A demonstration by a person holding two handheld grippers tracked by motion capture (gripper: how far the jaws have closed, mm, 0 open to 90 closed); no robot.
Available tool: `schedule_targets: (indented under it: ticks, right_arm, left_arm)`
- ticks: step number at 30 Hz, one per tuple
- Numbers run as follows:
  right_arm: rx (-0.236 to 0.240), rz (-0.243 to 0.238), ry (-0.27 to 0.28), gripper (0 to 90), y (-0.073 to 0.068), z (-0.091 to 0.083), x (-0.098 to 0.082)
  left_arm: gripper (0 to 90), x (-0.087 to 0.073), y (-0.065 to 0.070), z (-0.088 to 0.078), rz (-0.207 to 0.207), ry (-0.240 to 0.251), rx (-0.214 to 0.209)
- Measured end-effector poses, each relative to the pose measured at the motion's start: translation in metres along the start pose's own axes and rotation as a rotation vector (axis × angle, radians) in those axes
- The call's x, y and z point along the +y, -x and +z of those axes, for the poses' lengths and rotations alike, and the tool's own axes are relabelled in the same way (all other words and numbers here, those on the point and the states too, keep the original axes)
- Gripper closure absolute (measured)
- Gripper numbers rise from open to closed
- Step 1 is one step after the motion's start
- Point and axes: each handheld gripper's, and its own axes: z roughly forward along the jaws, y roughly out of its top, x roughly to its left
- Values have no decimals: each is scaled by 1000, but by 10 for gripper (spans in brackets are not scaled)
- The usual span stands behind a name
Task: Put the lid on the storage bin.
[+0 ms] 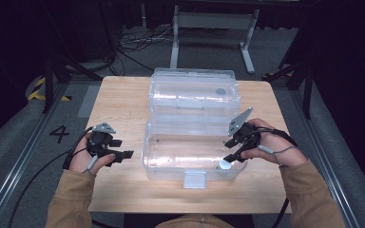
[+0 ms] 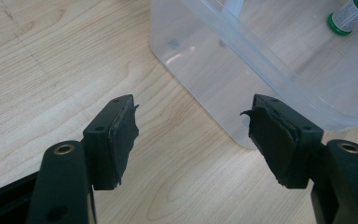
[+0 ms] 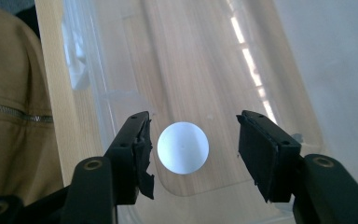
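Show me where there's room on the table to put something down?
Bare table lies left of the clear box, beyond the left gripper. A thin strip runs right of the box, and another along the near edge. The middle is crowded: box, its open lid, and the right gripper over a white bottle.

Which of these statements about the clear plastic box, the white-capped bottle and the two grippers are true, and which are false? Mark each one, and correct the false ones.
1. The clear plastic box has its lid open. True.
2. The right gripper is clamped on the white-capped bottle. False: its jaws stand apart on either side of the cap, with gaps showing.
3. The left gripper holds nothing. True: its jaws are open over the wooden table.
4. The bottle lies outside the box on the table. False: it is inside the box, at its near right corner.
5. The left gripper reaches into the box. False: it is beside the box, to its left.
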Motion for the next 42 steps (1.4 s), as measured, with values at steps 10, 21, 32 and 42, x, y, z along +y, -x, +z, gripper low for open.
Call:
schedule_targets:
  ticks: [10,21,32,42]
  right_arm:
    - [-33,17,80,459,1,-24,12]
    - [-82,61,225,459,23,-40,38]
    - [-139,134,344,459,52,-44,56]
    - [-164,189,441,458,73,-41,59]
  left_arm:
    - [325,-2,1,-1,-10,3,-3]
    - [317,-5,8,-3,-9,18,-9]
    - [316,-4,9,-5,-3,27,-16]
    - [315,-2,11,-5,2,29,-23]
